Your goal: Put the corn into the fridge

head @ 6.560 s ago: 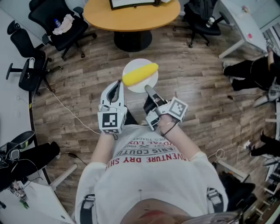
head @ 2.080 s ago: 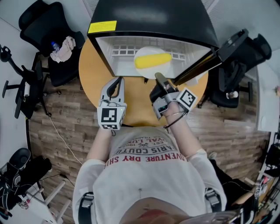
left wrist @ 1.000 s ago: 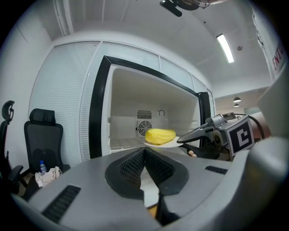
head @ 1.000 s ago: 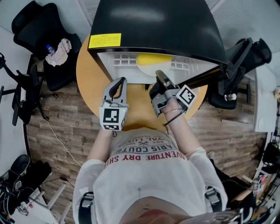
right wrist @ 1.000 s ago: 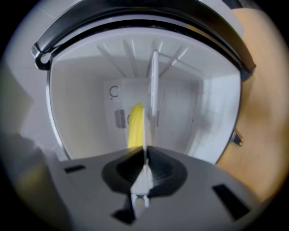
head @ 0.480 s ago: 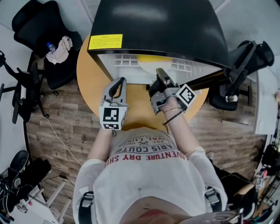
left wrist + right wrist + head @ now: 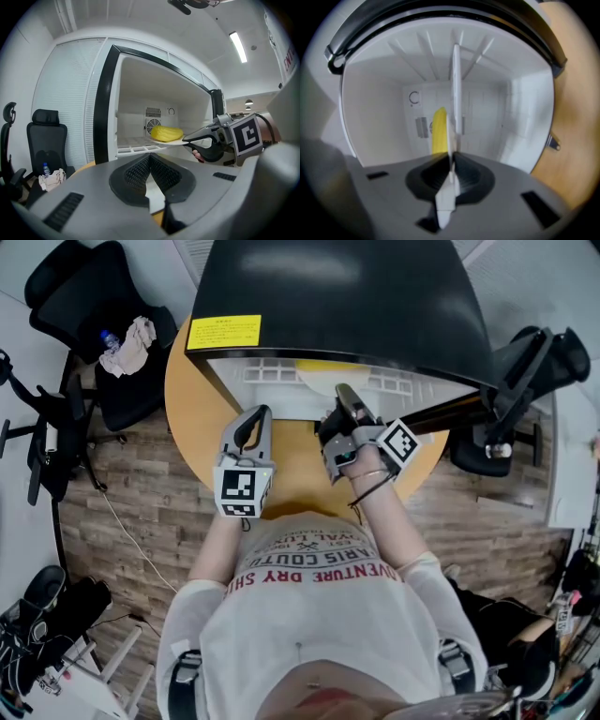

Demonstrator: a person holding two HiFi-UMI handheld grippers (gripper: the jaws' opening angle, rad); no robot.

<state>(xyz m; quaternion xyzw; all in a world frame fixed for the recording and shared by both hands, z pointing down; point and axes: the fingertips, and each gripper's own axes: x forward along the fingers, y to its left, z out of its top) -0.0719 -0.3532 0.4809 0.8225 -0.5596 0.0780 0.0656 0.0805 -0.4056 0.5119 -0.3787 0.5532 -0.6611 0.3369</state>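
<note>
One white plate [image 7: 174, 142] carrying the corn [image 7: 166, 133] is inside the open fridge [image 7: 347, 296], clamped by my right tongs [image 7: 451, 163]; my left tongs [image 7: 150, 158] are closed, empty.

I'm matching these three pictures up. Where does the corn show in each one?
Head view: yellow sliver of corn under the fridge's top edge.
Left gripper view: corn right of centre.
Right gripper view: corn at centre, left of the edge-on plate.
Landmark: that white plate.
</note>
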